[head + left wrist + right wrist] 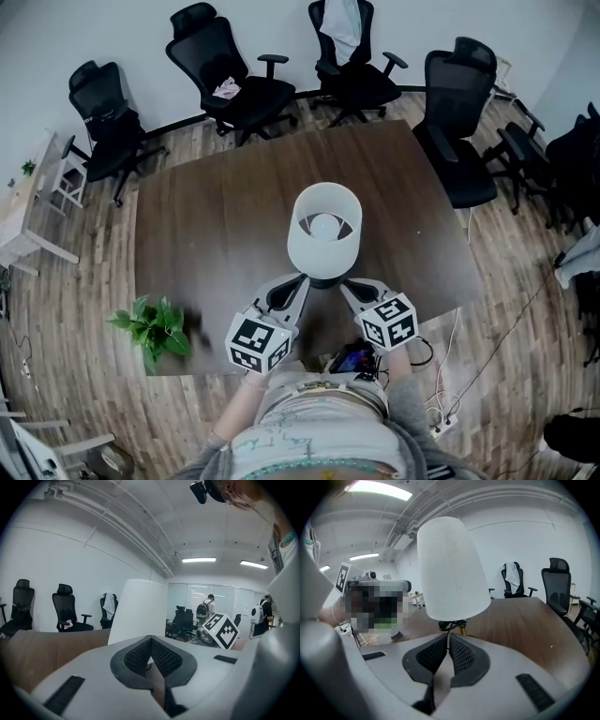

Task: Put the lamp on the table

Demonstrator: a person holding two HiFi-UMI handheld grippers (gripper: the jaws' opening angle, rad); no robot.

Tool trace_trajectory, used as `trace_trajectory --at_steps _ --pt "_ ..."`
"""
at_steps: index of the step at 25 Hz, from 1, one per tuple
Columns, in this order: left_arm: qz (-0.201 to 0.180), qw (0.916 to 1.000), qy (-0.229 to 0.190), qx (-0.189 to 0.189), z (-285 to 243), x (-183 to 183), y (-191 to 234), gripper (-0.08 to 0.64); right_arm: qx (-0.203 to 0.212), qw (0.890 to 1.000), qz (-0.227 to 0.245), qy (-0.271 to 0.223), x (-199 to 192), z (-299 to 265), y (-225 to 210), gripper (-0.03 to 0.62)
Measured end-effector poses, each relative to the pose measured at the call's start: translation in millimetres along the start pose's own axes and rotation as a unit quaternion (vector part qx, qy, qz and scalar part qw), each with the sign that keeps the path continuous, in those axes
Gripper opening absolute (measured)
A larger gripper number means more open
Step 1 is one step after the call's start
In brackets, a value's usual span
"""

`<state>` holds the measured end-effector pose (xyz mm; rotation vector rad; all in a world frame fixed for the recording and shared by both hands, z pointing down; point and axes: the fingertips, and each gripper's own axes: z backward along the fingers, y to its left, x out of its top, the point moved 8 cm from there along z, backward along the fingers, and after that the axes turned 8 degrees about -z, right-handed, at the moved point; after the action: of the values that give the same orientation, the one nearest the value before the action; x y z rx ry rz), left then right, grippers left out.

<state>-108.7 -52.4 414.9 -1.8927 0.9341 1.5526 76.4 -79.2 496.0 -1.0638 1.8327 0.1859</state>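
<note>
You had the lamp (323, 230) at the near side of the dark wooden tabletop (216, 216), roughly midway between its left and right edges. Its white shade was open at the top, and the bulb showed inside it from above. Your left gripper (305, 281) and your right gripper (345, 286) came in from the near edge and met in a V under the shade, at the lamp's dark lower part.

In the left gripper view your fingers (161, 660) were pressed together, with the shade rising just beyond their tips. In the right gripper view your fingers (459, 656) were pressed together too. Dark cord and a brass-coloured stem sat right at their tips, below the slightly tilted shade. No view showed whether either pair pinched a thin part of the lamp. The grippers also hid its foot, so you could not tell whether it rested on the tabletop.

A potted plant (155, 328) stood at the near left corner of the tabletop, well apart from the lamp. Black office chairs (230, 80) stood along the far side and to the right.
</note>
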Motion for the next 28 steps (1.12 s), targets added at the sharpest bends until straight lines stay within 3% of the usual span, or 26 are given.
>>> trace_trajectory --at_steps 20,28 --pt "0.026 0.9991 0.014 0.031 11 -13 -50 0.011 0.024 0.999 0.022 -0.030 3 51 25 0.028" --pt "0.013 0.9984 0.021 0.050 9 -14 -82 0.011 0.040 0.998 0.045 -0.033 -1 76 27 0.028"
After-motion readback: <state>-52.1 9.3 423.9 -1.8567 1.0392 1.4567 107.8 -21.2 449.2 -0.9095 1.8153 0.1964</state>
